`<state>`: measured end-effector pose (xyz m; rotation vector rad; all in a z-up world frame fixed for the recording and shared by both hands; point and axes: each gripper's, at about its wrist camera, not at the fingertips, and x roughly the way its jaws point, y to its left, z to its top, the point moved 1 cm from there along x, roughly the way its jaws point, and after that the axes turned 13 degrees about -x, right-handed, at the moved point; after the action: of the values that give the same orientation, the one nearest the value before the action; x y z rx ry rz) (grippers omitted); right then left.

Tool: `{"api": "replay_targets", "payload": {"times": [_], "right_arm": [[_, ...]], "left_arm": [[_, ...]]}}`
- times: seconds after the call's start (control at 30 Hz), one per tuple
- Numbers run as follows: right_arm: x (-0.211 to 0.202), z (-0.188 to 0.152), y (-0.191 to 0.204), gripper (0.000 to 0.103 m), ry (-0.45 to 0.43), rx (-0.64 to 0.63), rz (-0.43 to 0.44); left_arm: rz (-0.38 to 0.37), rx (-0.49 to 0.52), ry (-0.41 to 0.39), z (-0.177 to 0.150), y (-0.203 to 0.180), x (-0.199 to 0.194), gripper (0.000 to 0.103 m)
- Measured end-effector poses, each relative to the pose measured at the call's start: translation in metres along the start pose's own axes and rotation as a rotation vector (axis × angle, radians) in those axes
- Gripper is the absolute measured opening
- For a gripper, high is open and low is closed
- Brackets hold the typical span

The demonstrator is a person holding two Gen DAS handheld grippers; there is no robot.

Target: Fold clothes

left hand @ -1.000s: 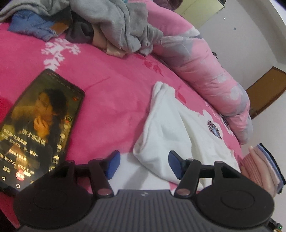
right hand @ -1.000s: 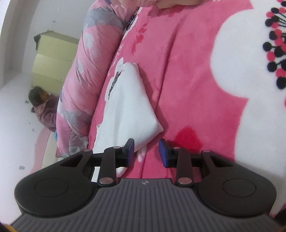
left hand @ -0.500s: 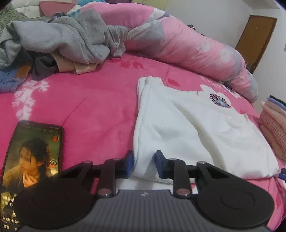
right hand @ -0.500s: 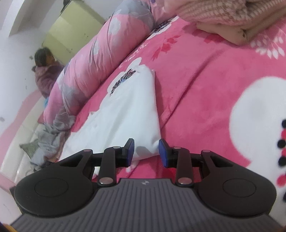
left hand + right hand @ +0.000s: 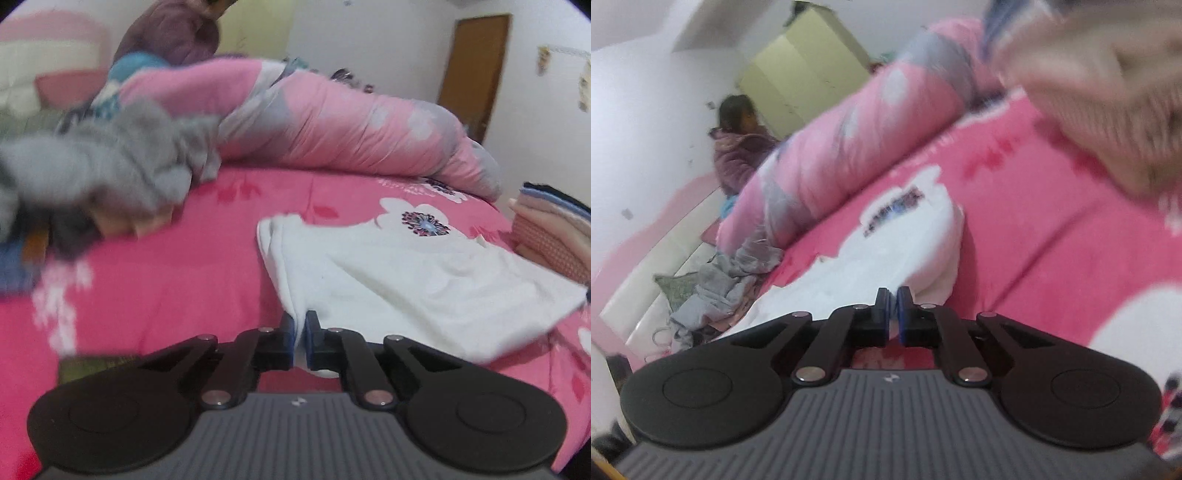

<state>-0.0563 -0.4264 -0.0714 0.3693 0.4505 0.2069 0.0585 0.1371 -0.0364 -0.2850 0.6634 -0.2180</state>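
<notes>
A: How far along is the folding judged to be?

B: A white cotton garment (image 5: pixel 417 273) is seen partly doubled over on the pink fleece bed cover (image 5: pixel 166 280), so more folds seem to be left. Just right of the garment a stack of folded clothes (image 5: pixel 550 236) is seen; well to its left, a loose heap of grey clothing (image 5: pixel 122 162) is left unfolded.

A: And the claws?

B: The garment's near-left corner is pinched by the left claw (image 5: pixel 300 332), pressed together; another near corner is pinched likewise by the right claw (image 5: pixel 893 314)
</notes>
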Motion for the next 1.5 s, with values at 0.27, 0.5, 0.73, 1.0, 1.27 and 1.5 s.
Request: {"api": "replay_targets", "payload": {"times": [0.27,0.5,0.73,1.0,1.27,1.5], "right_arm": [[0.006,0.006,-0.005,0.002,0.028,-0.010,-0.012],[0.010,0.007,-0.009,0.002,0.047,-0.012,-0.026],[0.011,0.002,-0.019,0.002,0.081,-0.030,-0.015],[0.013,-0.008,-0.024,0.002,0.115,-0.034,-0.002],[-0.004,-0.014,-0.038,0.007,0.097,0.023,-0.097],[-0.007,-0.008,0.027,0.007,0.066,-0.182,-0.096]], "left_arm": [[-0.011,0.024,0.028,0.000,0.009,0.004,0.006],[-0.038,0.055,-0.019,0.013,0.007,-0.007,0.005],[0.000,0.103,0.062,-0.004,0.012,0.006,0.004],[0.026,0.173,0.128,-0.019,0.017,0.003,0.004],[0.091,0.074,0.090,-0.007,0.040,-0.018,0.020],[0.040,-0.050,0.034,-0.012,0.040,-0.049,0.031]]}}
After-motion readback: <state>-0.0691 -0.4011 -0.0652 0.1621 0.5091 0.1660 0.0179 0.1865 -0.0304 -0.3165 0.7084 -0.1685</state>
